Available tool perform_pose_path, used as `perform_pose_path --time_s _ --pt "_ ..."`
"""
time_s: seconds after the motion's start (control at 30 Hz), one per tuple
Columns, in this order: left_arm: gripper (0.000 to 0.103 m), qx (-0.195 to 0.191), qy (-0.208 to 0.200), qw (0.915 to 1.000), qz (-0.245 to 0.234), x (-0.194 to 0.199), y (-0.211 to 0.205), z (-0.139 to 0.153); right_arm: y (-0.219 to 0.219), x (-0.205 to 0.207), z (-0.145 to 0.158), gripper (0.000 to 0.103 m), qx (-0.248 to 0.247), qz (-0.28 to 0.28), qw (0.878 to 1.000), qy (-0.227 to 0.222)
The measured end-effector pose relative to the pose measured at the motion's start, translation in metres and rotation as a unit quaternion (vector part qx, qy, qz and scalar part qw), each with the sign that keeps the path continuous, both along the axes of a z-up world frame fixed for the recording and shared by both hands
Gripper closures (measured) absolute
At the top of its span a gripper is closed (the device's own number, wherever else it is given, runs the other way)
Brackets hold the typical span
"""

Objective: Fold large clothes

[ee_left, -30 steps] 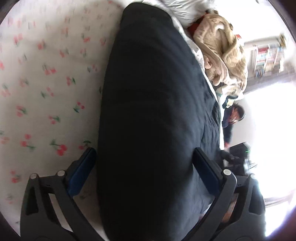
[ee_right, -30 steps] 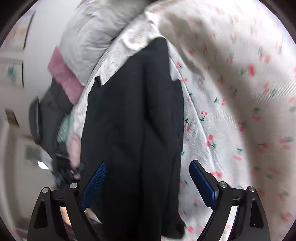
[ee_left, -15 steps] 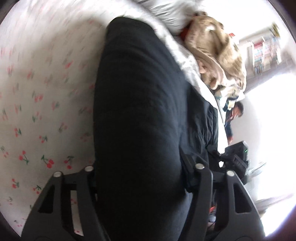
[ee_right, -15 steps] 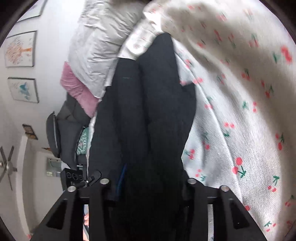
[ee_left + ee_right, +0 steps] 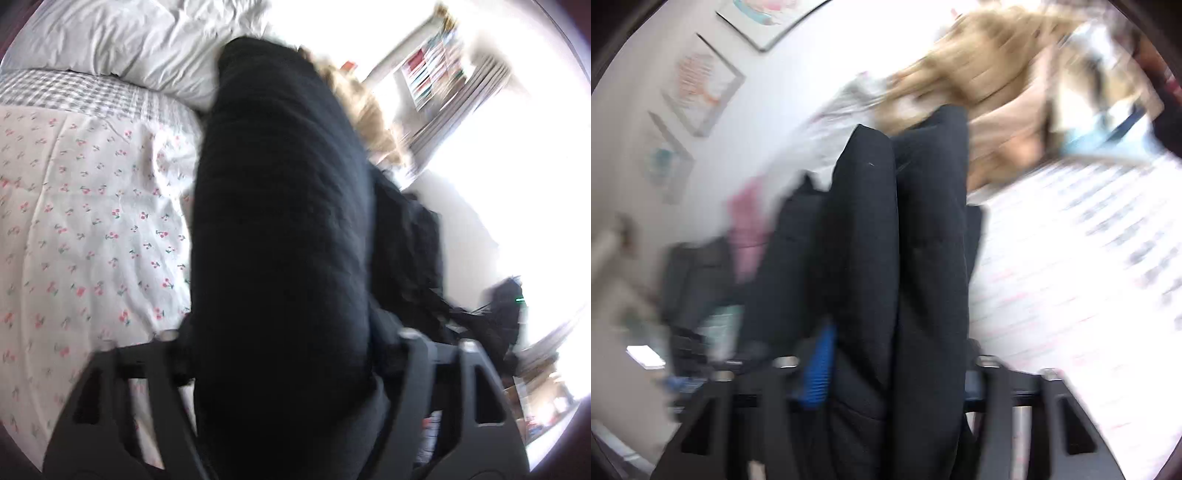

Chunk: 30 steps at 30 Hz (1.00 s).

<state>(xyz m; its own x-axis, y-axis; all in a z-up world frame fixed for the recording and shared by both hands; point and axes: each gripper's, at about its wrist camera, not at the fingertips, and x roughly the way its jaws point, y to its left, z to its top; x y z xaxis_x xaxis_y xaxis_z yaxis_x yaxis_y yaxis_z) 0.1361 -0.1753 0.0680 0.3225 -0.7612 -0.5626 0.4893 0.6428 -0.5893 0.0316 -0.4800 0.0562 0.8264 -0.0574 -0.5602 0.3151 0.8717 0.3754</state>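
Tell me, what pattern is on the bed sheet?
Small red cherries on white, on the bed sheet; clearest in the left wrist view.

A second ago both grippers stood wide open astride the black garment (image 5: 280, 236); the left gripper (image 5: 284, 350) and right gripper (image 5: 886, 373) have since closed on it. The garment has come up off the cherry-print bedspread (image 5: 92, 221). The left view has swung toward the white pillow (image 5: 147, 48), and the right view toward the tan blanket (image 5: 979, 74), now blurred.
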Motion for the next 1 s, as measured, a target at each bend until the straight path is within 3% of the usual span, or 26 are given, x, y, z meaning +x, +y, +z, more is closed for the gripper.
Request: perform_pose_path --time_s 0.07,0.1,0.2,0.4,0.5,0.7,0.83,1.0 --pt "0.019 0.093 0.015 0.9951 0.029 0.005 -0.026 -0.023 -0.017 -0.005 -0.015 0.011 -0.055 -0.086 0.994 0.043" --pt "0.019 0.126 0.021 0.9913 0.032 0.004 -0.033 -0.034 -0.029 -0.008 -0.027 0.011 -0.046 -0.104 0.991 0.067" --pt "0.019 0.147 0.006 0.9885 0.033 -0.01 -0.037 -0.043 -0.045 -0.021 -0.05 0.011 0.032 -0.078 0.994 0.077" --pt "0.017 0.193 0.007 0.9793 0.061 -0.037 -0.003 -0.04 0.013 -0.042 -0.038 0.011 -0.078 -0.039 0.991 0.098" --pt "0.005 0.227 0.001 0.9705 0.08 -0.059 0.013 -0.037 0.027 -0.055 -0.033 0.011 -0.1 -0.046 0.988 0.107" --pt "0.003 0.244 -0.003 0.9647 0.1 -0.094 0.027 -0.031 0.061 -0.065 -0.018 0.011 -0.15 -0.057 0.978 0.13" --pt "0.002 0.272 -0.008 0.9565 0.104 -0.106 0.025 -0.04 0.092 -0.065 -0.021 0.011 -0.142 -0.004 0.977 0.156" --pt "0.002 0.296 -0.014 0.9514 0.084 -0.117 0.018 -0.05 0.13 -0.044 -0.05 0.011 -0.167 0.054 0.961 0.213"
